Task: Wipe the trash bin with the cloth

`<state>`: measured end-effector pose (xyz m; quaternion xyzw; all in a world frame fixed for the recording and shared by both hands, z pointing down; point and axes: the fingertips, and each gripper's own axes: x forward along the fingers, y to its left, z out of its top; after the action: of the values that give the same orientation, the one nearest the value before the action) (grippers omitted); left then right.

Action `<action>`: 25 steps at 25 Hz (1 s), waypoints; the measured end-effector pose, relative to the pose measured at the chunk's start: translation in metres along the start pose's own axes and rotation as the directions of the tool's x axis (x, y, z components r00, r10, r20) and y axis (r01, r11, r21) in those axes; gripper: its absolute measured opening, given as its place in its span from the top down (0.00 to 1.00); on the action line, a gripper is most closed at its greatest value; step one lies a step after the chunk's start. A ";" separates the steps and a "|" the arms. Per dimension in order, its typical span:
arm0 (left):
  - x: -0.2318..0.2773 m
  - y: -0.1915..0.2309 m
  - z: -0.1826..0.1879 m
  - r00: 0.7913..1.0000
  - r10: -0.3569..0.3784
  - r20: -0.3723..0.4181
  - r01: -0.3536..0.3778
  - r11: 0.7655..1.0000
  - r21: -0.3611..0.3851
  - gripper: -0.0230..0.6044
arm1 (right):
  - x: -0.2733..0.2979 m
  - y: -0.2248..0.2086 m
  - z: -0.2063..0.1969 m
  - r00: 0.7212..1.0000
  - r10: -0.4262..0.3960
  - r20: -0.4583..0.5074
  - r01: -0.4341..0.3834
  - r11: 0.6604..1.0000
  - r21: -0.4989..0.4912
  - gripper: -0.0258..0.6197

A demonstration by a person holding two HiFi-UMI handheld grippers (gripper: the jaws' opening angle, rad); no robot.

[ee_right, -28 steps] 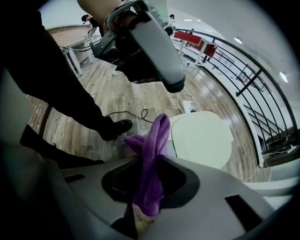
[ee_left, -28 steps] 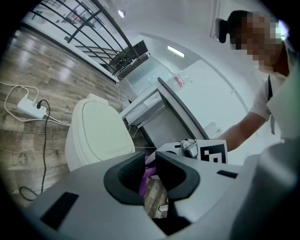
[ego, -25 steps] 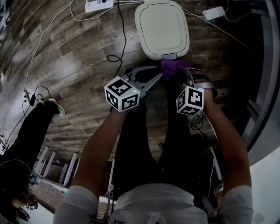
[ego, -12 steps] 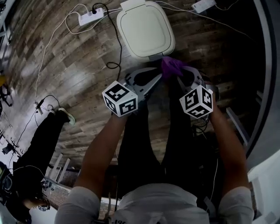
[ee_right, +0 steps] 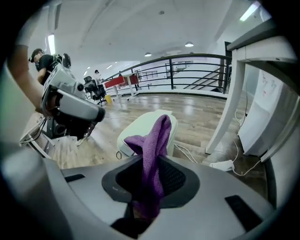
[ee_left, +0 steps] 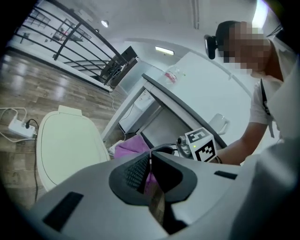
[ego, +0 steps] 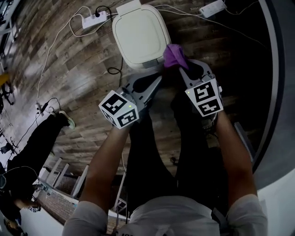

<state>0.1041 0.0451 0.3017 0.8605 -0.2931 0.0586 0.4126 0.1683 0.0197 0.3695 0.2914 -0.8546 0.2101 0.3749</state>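
The white trash bin (ego: 138, 34) stands on the wood floor with its lid down, also in the left gripper view (ee_left: 65, 145) and the right gripper view (ee_right: 145, 125). My right gripper (ego: 181, 69) is shut on a purple cloth (ego: 174, 56), which sticks up from between its jaws (ee_right: 154, 145) beside the bin's near right corner. My left gripper (ego: 158, 79) sits just left of the cloth, apart from it. Its jaws have just been closing and now meet at the tips (ee_left: 150, 157) with nothing between them; the cloth (ee_left: 127, 149) shows behind them.
A power strip (ego: 94, 19) and cables lie on the floor left of the bin, an adapter (ego: 212, 8) at the right. A second person's leg (ego: 37, 138) is at the left. A white desk (ee_right: 262, 108) stands at the right.
Both grippers have moved up toward the bin. The right one has rolled and now holds the cloth by the lid's corner. The left jaws have shut and stand clear of the cloth.
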 end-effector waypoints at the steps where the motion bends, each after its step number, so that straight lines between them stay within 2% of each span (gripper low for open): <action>1: 0.001 0.003 0.001 1.000 0.023 0.003 -0.023 1.000 0.016 0.95 | 0.004 -0.007 0.001 1.000 0.004 0.014 -0.005 1.000 0.017 0.82; 5: 0.000 0.026 0.005 0.992 0.125 0.002 -0.124 0.990 0.067 0.95 | 0.016 -0.039 0.004 0.998 -0.009 0.065 0.005 0.998 0.064 0.82; 10: -0.008 0.058 0.014 0.976 0.216 0.032 -0.218 0.968 0.128 0.95 | 0.031 -0.083 -0.011 0.991 -0.088 0.097 0.072 0.985 0.154 0.82; 15: -0.009 0.087 0.001 0.974 0.227 0.025 -0.226 0.944 0.239 0.95 | 0.060 -0.106 -0.022 0.977 -0.164 0.134 0.136 0.971 0.196 0.82; 18: -0.004 0.099 0.011 0.977 0.214 0.020 -0.209 0.923 0.324 0.95 | 0.084 -0.113 -0.020 0.969 -0.179 0.172 0.145 0.971 0.192 0.82; 20: 0.007 0.103 0.025 0.981 0.192 0.007 -0.180 0.904 0.389 0.95 | 0.096 -0.121 -0.017 0.961 -0.187 0.204 0.150 0.971 0.184 0.82; 22: 0.022 0.103 0.030 0.984 0.170 -0.047 -0.128 0.873 0.471 0.95 | 0.110 -0.126 -0.016 0.953 -0.191 0.236 0.152 0.973 0.171 0.82; 25: 0.048 0.112 0.021 0.970 0.184 -0.156 -0.054 0.795 0.605 0.95 | 0.137 -0.130 -0.012 0.941 -0.175 0.291 0.132 0.978 0.161 0.82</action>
<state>0.0782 -0.0471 0.3799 0.9152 -0.2692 0.2626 0.1449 0.1846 -0.1164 0.5003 0.4113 -0.8600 0.1919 0.2333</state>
